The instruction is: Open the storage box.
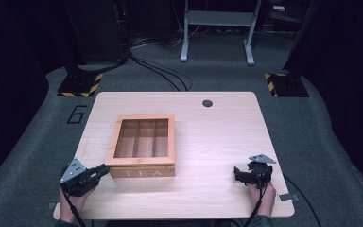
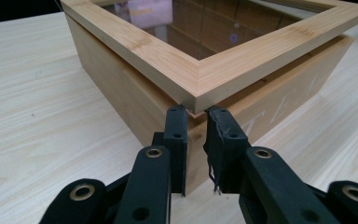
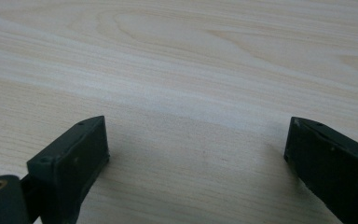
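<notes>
Tea box (image 1: 142,147) sits on the table (image 1: 217,142), left of centre, its "TEA" front facing the person. Lid down, glass pane on top; three empty compartments visible through it.

Left gripper (image 1: 102,170) is at the box's front-left corner. In the left gripper view (image 2: 195,114) the jaws stand narrow, one on each side of that corner just under the lid's overhanging edge (image 2: 200,95). The pads look to be against the box body on both faces, though I cannot tell whether they truly press or just rest there. Judgement: this corner was picked because the lid lip juts out past the body here, giving something to catch from below, or the grip is meant to steady the box while the lid is lifted.

Right gripper (image 1: 244,176) rests well to the right of the box, near the table's front edge. In the right gripper view its jaws are spread wide over bare wood (image 3: 196,140), nothing between them. Judgement: parked and ready, kept clear so the left has room.

Likely step in hand: opening the box. Risk: a corner pinch is a small hold, and the box may slide or twist on smooth wood.
</notes>
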Demonstrator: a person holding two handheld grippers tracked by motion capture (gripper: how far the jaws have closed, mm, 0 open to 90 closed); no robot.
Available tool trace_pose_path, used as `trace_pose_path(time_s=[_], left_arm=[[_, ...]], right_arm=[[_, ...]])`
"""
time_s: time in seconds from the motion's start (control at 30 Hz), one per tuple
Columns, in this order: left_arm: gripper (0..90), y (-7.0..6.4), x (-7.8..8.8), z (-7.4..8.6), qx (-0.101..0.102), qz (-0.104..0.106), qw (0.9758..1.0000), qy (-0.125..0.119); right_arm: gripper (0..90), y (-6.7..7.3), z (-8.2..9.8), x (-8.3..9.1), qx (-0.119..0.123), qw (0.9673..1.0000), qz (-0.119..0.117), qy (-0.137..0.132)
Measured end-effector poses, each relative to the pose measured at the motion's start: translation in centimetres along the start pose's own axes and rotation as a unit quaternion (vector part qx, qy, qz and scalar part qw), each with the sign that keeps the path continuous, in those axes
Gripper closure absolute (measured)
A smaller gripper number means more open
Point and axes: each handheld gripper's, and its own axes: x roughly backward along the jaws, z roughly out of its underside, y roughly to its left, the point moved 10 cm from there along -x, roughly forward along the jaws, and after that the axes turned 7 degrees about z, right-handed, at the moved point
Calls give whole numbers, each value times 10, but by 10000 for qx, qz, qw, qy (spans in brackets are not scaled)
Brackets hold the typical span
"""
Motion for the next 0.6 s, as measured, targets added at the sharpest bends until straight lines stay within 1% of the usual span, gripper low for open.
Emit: trace_pose_path(time_s=[0.03,0.07,0.13,0.17,0.23,0.27,0.33,0.47,0.53,0.6], left_arm=[[797,0,1,-1,-32,-3,10000,42],[802,0,0,-3,5,-9,10000,-8],[817,0,0,-5,-5,-9,10000,-4],[822,1,-1,-7,-24,-35,10000,-56],[836,1,0,-10,8,-17,9999,-118],[841,1,1,-12,44,-21,9998,-191],[850,2,1,-16,46,-36,9996,-284],[855,2,1,-23,60,-17,9994,-339],[856,3,0,-27,33,-35,9992,-386],[858,4,0,-31,27,-6,9992,-408]], right_arm=[[58,0,0,0,-2,10000,0,-6],[58,0,0,0,1,10000,5,1],[58,0,0,0,-1,10000,0,-4],[57,0,0,0,-2,10000,4,-2],[58,0,0,0,-2,10000,2,-1],[58,0,0,0,0,10000,4,-5],[58,0,0,0,-1,10000,3,-5],[58,0,0,0,-1,10000,4,-3],[58,0,0,0,-1,10000,3,-5],[58,0,0,0,2,10000,4,0]])
